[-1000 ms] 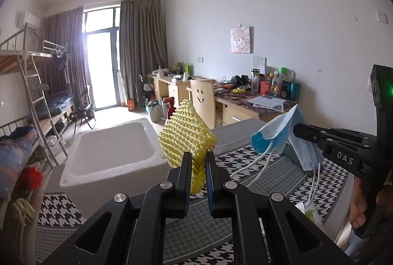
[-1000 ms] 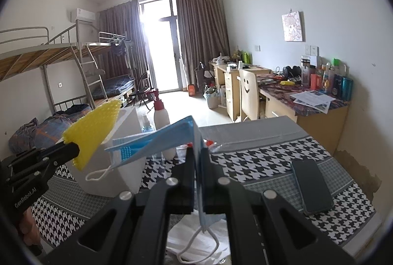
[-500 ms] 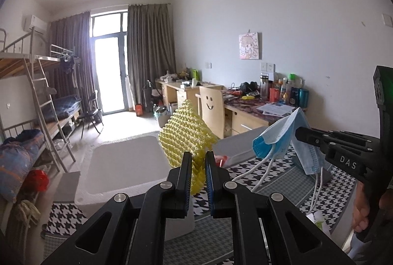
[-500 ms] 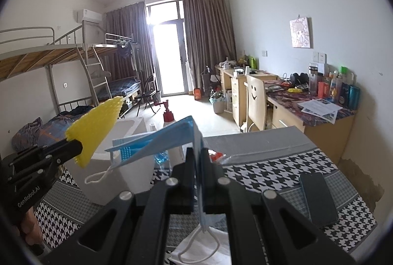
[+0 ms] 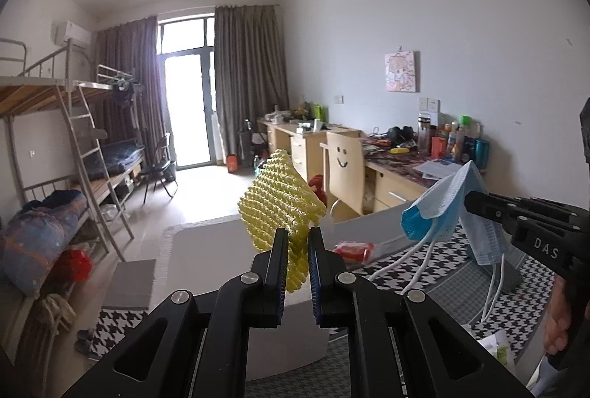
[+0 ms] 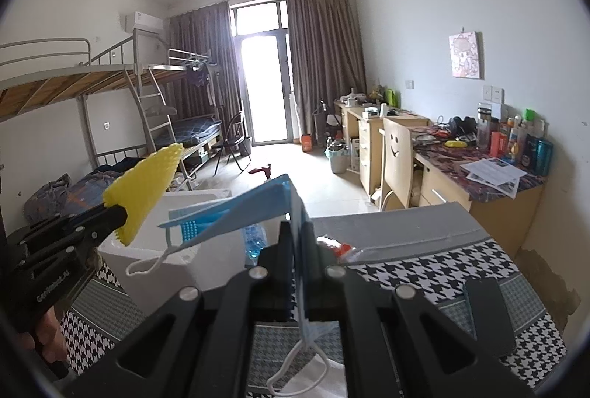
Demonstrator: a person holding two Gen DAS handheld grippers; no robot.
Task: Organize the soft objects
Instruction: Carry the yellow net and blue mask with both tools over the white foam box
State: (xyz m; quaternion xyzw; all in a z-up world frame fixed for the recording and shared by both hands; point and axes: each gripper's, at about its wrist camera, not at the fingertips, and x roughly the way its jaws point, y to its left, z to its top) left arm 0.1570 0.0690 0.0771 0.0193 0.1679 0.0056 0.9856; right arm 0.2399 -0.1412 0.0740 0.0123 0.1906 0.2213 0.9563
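left gripper [image 5: 298,243]: pinching yellow foam net [image 5: 280,210], raised above white foam box [image 6: 177,250] | right gripper [image 6: 298,232]: clamped on blue face mask [image 6: 236,217], ear loops dangling, held aloft to the right of the net | below: houndstooth cloth [image 6: 424,269], black phone [image 6: 486,313] lying on it at right

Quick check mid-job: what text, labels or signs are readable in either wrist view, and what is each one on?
"DAS": on the right gripper body.
"GenRobot.AI": on the left gripper body, small.
Smiley face, no words: on the chair back.
Papers, bottles on the desk: too small to read.
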